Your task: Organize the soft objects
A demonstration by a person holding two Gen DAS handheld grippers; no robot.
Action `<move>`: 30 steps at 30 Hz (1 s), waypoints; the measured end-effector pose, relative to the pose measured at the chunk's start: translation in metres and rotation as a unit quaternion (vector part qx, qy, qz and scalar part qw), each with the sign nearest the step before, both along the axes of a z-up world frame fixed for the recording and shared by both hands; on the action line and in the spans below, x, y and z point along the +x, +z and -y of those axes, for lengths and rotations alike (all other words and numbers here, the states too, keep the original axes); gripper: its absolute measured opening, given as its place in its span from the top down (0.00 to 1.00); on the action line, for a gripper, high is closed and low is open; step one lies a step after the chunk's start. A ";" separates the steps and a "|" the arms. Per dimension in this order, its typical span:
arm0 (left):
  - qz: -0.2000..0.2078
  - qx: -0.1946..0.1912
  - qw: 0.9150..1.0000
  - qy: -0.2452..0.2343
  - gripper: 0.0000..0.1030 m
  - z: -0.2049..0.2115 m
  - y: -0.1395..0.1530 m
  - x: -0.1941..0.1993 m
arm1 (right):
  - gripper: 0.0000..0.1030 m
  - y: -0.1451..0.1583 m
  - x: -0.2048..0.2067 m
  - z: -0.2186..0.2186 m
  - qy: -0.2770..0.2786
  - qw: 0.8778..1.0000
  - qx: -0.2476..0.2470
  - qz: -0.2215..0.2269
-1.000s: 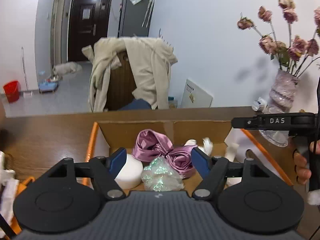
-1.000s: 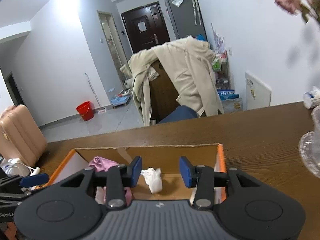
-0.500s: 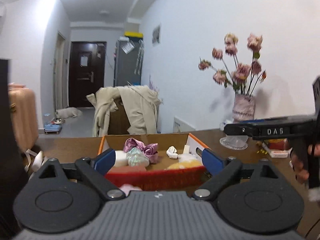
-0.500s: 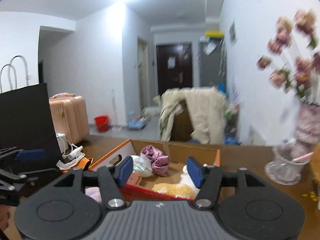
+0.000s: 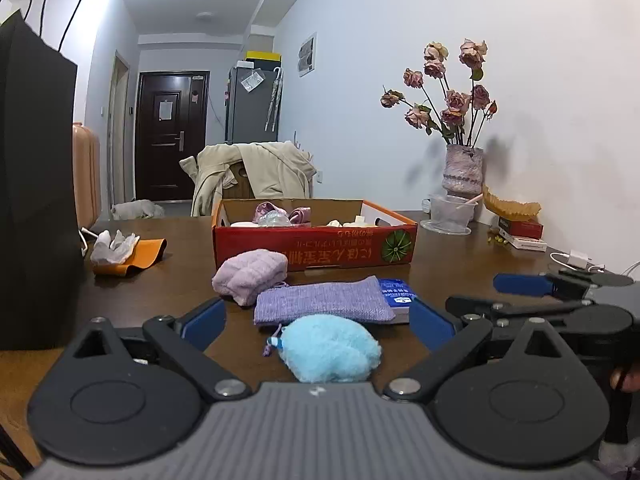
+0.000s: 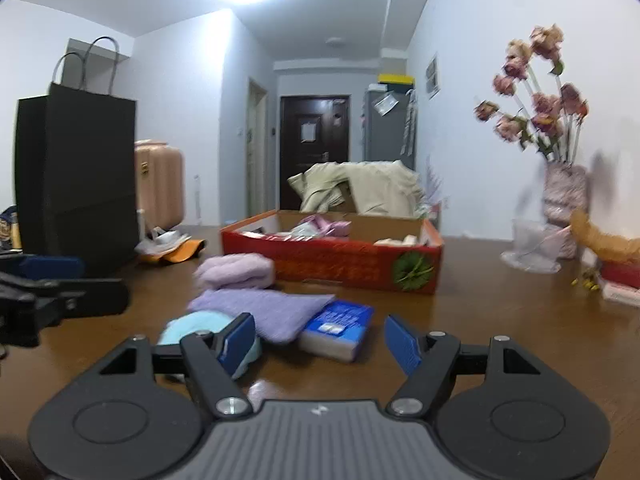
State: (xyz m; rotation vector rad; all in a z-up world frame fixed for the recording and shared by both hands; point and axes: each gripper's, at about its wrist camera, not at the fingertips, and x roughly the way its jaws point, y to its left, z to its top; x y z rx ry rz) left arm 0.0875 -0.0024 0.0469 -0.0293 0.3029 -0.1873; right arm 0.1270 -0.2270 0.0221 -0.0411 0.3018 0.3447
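Note:
A red cardboard box [image 5: 316, 248] holding several soft items stands on the brown table; it also shows in the right wrist view [image 6: 340, 260]. In front of it lie a folded pink cloth [image 5: 250, 274], a purple knitted pouch [image 5: 324, 304], a blue tissue pack [image 5: 396, 300] and a fluffy light-blue puff [image 5: 330, 348]. My left gripper [image 5: 318, 322] is open and empty, low over the table, with the puff between its fingers. My right gripper [image 6: 320, 340] is open and empty, just before the tissue pack [image 6: 340, 330], with the puff [image 6: 200, 332] by its left finger.
A tall black paper bag [image 5: 36, 200] stands at the left. An orange pouch with white cloth [image 5: 128, 254] lies beside it. A vase of dried roses [image 5: 462, 172], a glass dish [image 5: 450, 214], small boxes [image 5: 522, 234] and a charger [image 5: 576, 260] sit at the right.
Both grippers have pulled back from above the box and dropped low to the table's near side. The loose items in front of the box have come into view.

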 end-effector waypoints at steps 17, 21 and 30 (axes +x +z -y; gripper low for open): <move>-0.032 -0.025 0.999 -0.001 0.03 -0.014 -0.014 0.027 | 0.32 0.001 0.028 -0.014 -0.006 1.000 -0.001 -0.025; -0.038 -0.028 0.999 -0.004 0.03 -0.016 -0.016 0.037 | 0.32 0.001 0.039 -0.018 -0.006 0.999 -0.002 -0.032; -0.065 -0.046 0.997 -0.006 0.03 -0.017 -0.019 0.061 | 0.37 -0.001 0.070 -0.018 -0.023 0.997 -0.003 -0.068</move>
